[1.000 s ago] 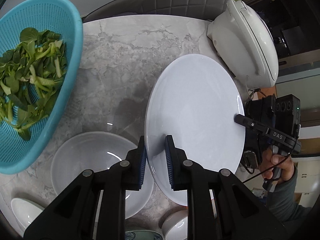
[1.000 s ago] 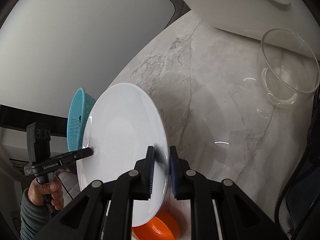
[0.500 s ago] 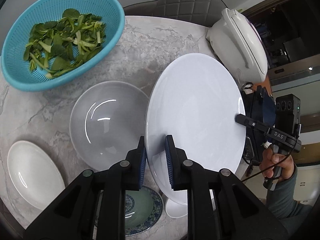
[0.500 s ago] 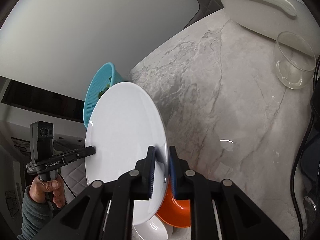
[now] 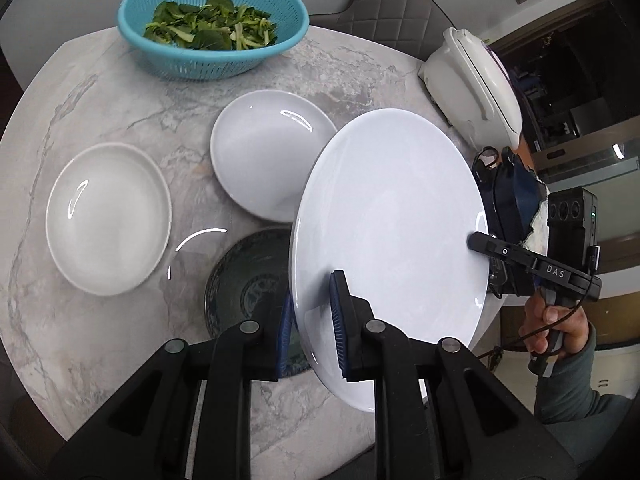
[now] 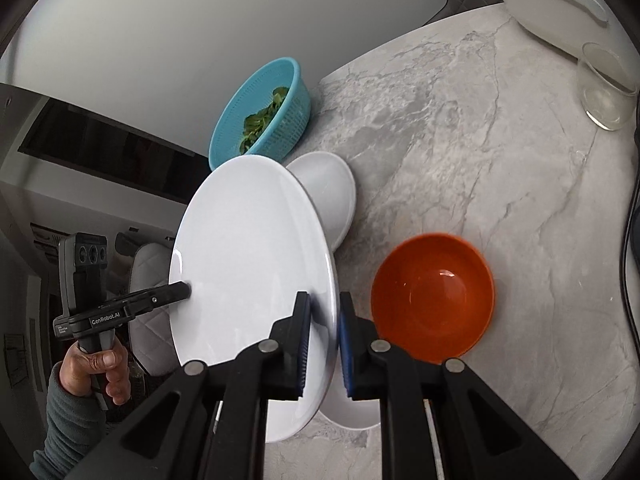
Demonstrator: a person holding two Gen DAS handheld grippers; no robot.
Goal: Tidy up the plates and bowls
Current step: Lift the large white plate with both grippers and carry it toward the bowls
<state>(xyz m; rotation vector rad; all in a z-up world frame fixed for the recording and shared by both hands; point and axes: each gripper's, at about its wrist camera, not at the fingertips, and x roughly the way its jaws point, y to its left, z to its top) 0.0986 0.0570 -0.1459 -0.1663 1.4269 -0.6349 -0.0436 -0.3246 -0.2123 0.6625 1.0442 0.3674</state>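
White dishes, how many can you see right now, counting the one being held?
3. A large white plate held up by both grippers, a shallow white dish beside it on the table, and another farther left. More may hide behind the held plate.

Left gripper [image 5: 310,320] and right gripper [image 5: 474,241] clamp the large white plate [image 5: 392,216] above the marble table [image 5: 120,112].
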